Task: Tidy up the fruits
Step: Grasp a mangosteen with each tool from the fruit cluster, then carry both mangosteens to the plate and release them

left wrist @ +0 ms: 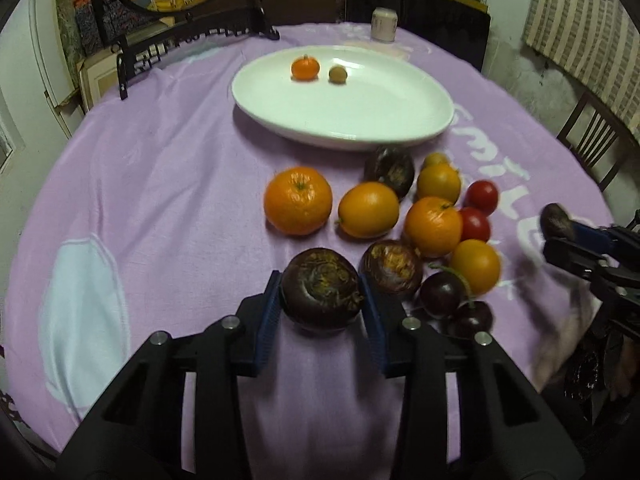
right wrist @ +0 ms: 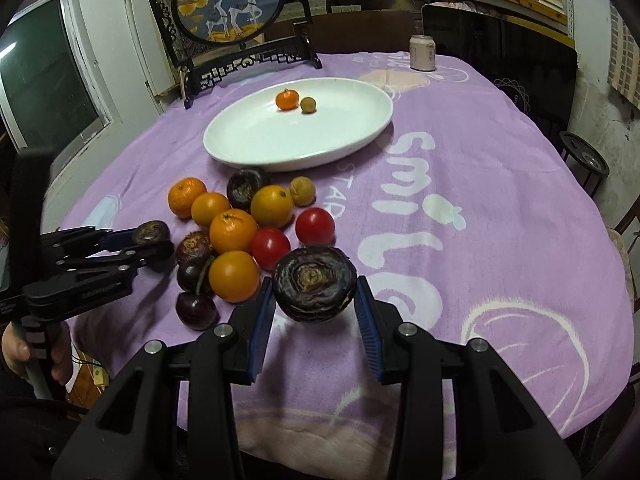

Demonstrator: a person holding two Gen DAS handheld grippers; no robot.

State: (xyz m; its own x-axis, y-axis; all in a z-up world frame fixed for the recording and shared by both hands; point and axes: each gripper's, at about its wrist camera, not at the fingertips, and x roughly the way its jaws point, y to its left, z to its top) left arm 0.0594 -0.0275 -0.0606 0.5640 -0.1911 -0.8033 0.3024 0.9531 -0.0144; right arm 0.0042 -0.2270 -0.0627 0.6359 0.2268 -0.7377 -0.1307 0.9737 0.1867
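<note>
My left gripper (left wrist: 320,292) is shut on a dark purple water chestnut (left wrist: 321,288), held just above the purple cloth; it also shows in the right wrist view (right wrist: 151,233). My right gripper (right wrist: 314,292) is shut on another dark water chestnut (right wrist: 314,287), seen in the left wrist view (left wrist: 557,222) at the far right. A pile of oranges (left wrist: 298,201), red tomatoes (right wrist: 315,226), dark cherries (right wrist: 197,310) and chestnuts lies between them. The white oval plate (left wrist: 360,120) beyond holds a small tangerine (left wrist: 305,68) and a brown longan (left wrist: 337,74).
A pale can (right wrist: 422,53) stands at the table's far edge. A dark wooden stand with a round deer picture (right wrist: 230,4) is at the far left. Chairs (left wrist: 592,136) stand around the table. A hand (right wrist: 18,346) holds the left gripper's handle.
</note>
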